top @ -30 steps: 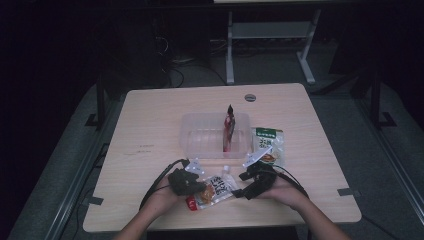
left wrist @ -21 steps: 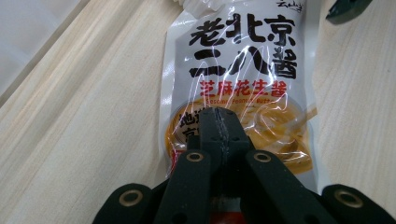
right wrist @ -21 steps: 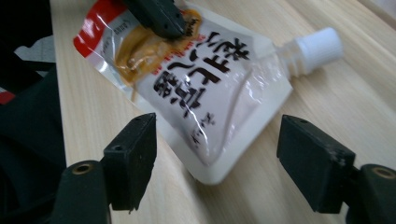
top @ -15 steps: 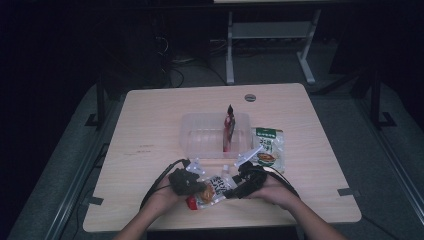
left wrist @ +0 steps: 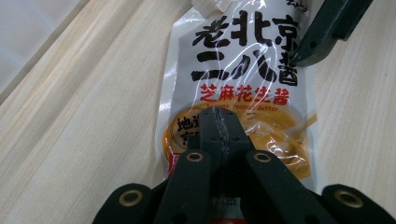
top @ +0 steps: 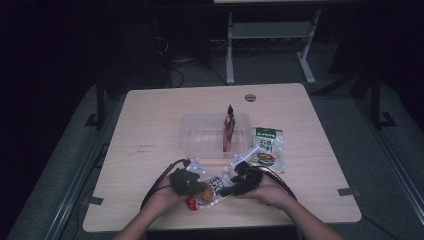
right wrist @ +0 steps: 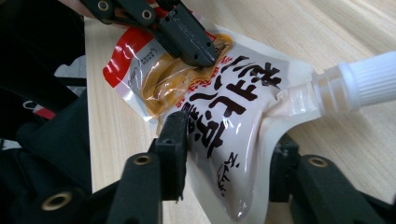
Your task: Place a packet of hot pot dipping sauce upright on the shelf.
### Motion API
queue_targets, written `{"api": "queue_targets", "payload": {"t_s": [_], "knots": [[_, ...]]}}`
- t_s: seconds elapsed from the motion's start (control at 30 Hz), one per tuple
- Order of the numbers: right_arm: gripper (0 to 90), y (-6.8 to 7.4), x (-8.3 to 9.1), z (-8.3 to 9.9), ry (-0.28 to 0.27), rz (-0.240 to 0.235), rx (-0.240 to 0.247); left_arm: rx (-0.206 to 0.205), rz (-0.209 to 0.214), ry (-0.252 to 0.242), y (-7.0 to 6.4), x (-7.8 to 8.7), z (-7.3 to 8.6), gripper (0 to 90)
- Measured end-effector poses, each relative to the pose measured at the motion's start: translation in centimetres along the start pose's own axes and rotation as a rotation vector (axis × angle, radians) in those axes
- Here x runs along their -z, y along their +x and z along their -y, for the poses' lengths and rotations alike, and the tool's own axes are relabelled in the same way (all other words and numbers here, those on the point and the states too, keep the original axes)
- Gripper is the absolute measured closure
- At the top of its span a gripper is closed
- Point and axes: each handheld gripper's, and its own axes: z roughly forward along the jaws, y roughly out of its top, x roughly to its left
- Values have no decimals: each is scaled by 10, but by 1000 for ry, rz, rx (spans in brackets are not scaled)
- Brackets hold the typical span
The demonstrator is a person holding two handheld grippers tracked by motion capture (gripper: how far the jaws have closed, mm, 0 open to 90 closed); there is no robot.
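left claw point(left wrist: 219, 135) pinched shut on pouch point(left wrist: 243, 84) bottom | right claw point(right wrist: 224, 154) straddling pouch's upper body just below cap point(right wrist: 359, 86), jaws clamping its sides | risk: hard squeeze bulges sauce toward cap, or slick film slips out between claws

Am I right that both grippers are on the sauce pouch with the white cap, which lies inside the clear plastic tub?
Not quite: the sauce pouch lies on the table, in front of the clear plastic tub, as the high view shows. Left gripper and right gripper do grip it.

Dark room — grey floor point(top: 60, 165), pale wooden table point(top: 160, 115) (white frame point(top: 265, 35) behind).
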Motion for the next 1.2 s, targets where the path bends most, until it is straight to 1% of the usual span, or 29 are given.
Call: {"api": "queue_targets", "payload": {"t_s": [0.03, 0.07, 0.17, 0.2, 0.23, 0.27, 0.3, 0.33, 0.37, 0.4, 0.43, 0.5, 0.53, 0.57, 0.6, 0.67, 0.7, 0.73, 0.77, 0.8, 0.87, 0.9, 0.93, 0.97, 1.0, 1.03, 1.07, 1.1, 1.2], "knots": [[662, 1, 0, 0, 6, 8, 3, 0, -1, 1, 0, 0, 0, 898], [694, 2, 0, 0, 7, 19, 18, -2, -2, 1, 0, 0, 0, 897], [766, 3, 0, 1, 5, 13, 45, -9, -8, -3, -1, 0, 0, 897], [783, 4, 0, 1, -2, 11, 55, -16, -7, 3, 0, 1, 0, 897], [798, 5, 1, 0, -7, 13, 65, -7, -3, -7, 0, 0, 1, 897], [811, 5, 1, 0, -10, 11, 68, -12, 1, -4, 1, 1, 1, 897], [825, 6, 1, 0, -14, 9, 68, 2, 8, -15, 0, 1, 1, 897], [839, 6, 2, 0, -17, 11, 75, 0, 10, -18, 1, 2, 1, 897], [852, 7, 2, 0, -24, 6, 82, 7, 13, -28, 1, 2, 1, 896], [863, 8, 3, 0, -27, 5, 89, 0, 15, -24, 2, 4, 2, 896], [873, 9, 4, 0, -35, 1, 86, 8, 20, -33, 1, 4, 2, 896], [882, 11, 5, -1, -44, 2, 105, 18, 31, -47, 2, 6, 3, 896], [885, 12, 6, -1, -48, 3, 109, 17, 42, -45, 3, 7, 3, 894], [887, 13, 7, -2, -54, 5, 121, 41, 48, -66, 3, 7, 4, 886], [887, 13, 8, -2, -57, 2, 131, 31, 53, -60, 5, 10, 4, 875], [888, 15, 11, -3, -71, -3, 144, 45, 58, -83, 6, 14, 5, 861], [889, 16, 13, -3, -78, -1, 143, 50, 55, -98, 6, 16, 5, 860], [889, 17, 15, -4, -86, 5, 157, 54, 50, -105, 7, 20, 5, 860], [890, 19, 18, -5, -98, 5, 156, 57, 47, -115, 7, 23, 6, 860], [890, 18, 20, -5, -101, 12, 168, 53, 40, -131, 8, 28, 7, 860], [890, 20, 26, -6, -122, 18, 169, 51, 38, -136, 11, 37, 9, 866], [890, 20, 29, -6, -131, 15, 163, 63, 36, -153, 11, 41, 10, 872], [890, 20, 31, -6, -136, 15, 166, 58, 33, -161, 13, 45, 12, 879], [891, 20, 33, -6, -140, 14, 168, 64, 29, -174, 13, 48, 12, 886], [890, 21, 35, -7, -145, 10, 168, 69, 32, -179, 14, 51, 13, 892], [891, 21, 37, -7, -152, 11, 173, 64, 32, -184, 15, 52, 14, 893], [891, 22, 39, -7, -157, 10, 175, 75, 40, -182, 15, 53, 14, 895], [891, 23, 40, -7, -164, 7, 173, 67, 44, -174, 16, 54, 15, 895], [891, 25, 44, -9, -182, 7, 179, 66, 60, -167, 15, 53, 14, 896]]}}
